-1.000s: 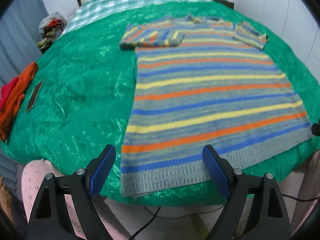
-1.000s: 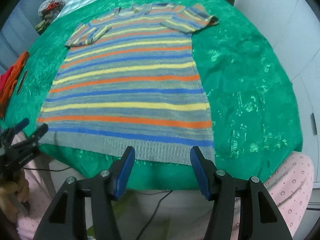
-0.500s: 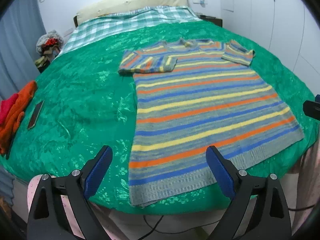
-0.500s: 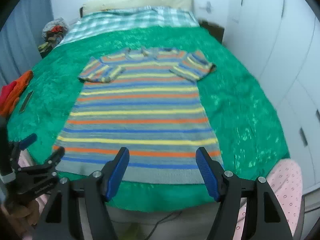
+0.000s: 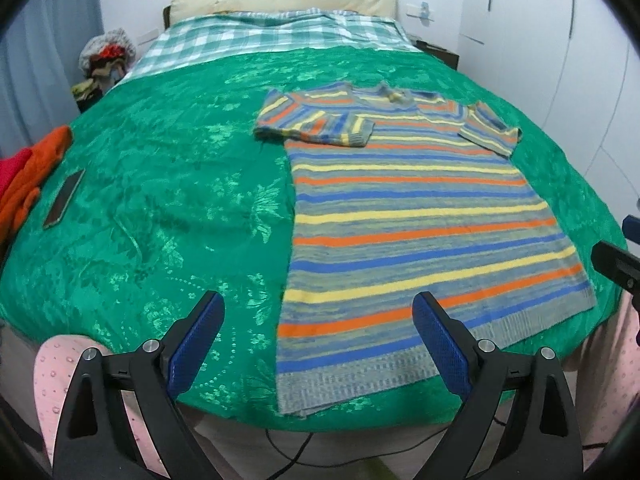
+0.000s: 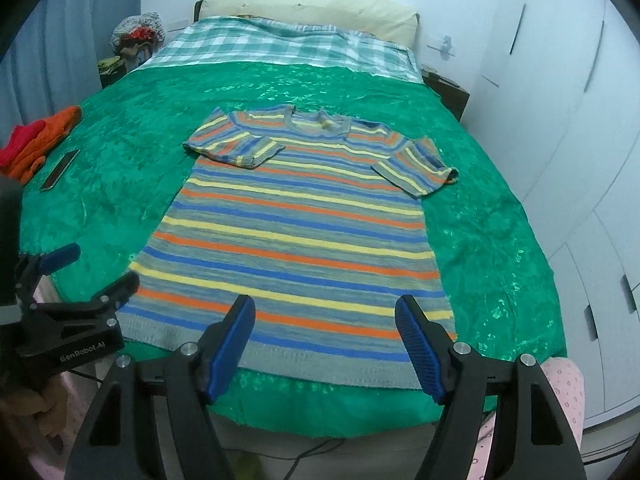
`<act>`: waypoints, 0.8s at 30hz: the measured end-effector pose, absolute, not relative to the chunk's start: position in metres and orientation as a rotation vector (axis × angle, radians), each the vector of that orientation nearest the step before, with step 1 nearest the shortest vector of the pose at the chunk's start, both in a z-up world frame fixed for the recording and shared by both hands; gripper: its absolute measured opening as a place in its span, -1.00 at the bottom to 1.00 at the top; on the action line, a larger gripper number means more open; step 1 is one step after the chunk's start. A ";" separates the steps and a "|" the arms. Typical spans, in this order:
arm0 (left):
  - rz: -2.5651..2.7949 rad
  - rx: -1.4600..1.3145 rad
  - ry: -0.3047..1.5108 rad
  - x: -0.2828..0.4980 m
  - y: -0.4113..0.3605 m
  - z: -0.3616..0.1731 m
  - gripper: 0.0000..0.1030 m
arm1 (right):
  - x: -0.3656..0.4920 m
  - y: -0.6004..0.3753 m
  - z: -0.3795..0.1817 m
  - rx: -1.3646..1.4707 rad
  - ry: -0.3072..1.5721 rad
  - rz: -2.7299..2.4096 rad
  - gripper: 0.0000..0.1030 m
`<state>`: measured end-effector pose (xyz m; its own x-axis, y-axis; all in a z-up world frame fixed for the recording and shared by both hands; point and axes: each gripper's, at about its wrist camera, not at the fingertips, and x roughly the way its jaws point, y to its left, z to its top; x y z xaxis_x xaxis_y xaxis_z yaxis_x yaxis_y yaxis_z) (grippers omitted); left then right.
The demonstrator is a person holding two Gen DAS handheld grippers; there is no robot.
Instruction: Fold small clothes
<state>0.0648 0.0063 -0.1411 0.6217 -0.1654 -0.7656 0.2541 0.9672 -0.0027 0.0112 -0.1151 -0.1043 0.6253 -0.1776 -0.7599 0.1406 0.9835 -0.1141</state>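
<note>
A short-sleeved knitted top [image 5: 400, 216] [image 6: 296, 232] with grey, blue, yellow and orange stripes lies flat on the green bedspread [image 5: 160, 184] [image 6: 480, 240]. Its hem is towards me and both sleeves are turned in over the body. My left gripper [image 5: 318, 312] stands open above the hem's left corner, with nothing between its blue pads. It also shows at the left edge of the right wrist view as the left gripper [image 6: 94, 272]. My right gripper [image 6: 325, 308] hovers over the hem's right half. Its jaws are opening and hold nothing.
Orange and red clothes [image 5: 32, 172] [image 6: 40, 140] and a dark phone [image 5: 64, 200] [image 6: 60, 170] lie at the bed's left edge. A checked sheet [image 6: 280, 46] and pillow are at the head. White wardrobe doors [image 6: 560, 120] stand at the right. A cable runs on the floor.
Both grippers have drawn back and up from the hem, so more of the bed shows. The right jaws have spread wider. The top has not moved.
</note>
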 end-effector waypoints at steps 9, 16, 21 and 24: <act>-0.228 0.062 0.881 0.070 0.019 -0.142 0.86 | 0.017 -0.100 -0.104 -0.067 0.860 -0.142 0.40; -0.232 0.065 0.870 0.069 0.020 -0.140 0.86 | 0.020 -0.090 -0.104 -0.090 0.860 -0.118 0.40; -0.237 0.078 0.863 0.067 0.018 -0.140 0.86 | 0.019 -0.091 -0.104 -0.080 0.861 -0.125 0.40; -0.240 0.090 0.853 0.066 0.016 -0.138 0.86 | 0.020 -0.091 -0.106 -0.077 0.872 -0.130 0.40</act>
<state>0.0660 0.0165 -0.1380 0.6324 -0.1738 -0.7549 0.2454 0.9693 -0.0175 0.0200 -0.0913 -0.1058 0.6358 -0.1447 -0.7582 0.0818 0.9894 -0.1202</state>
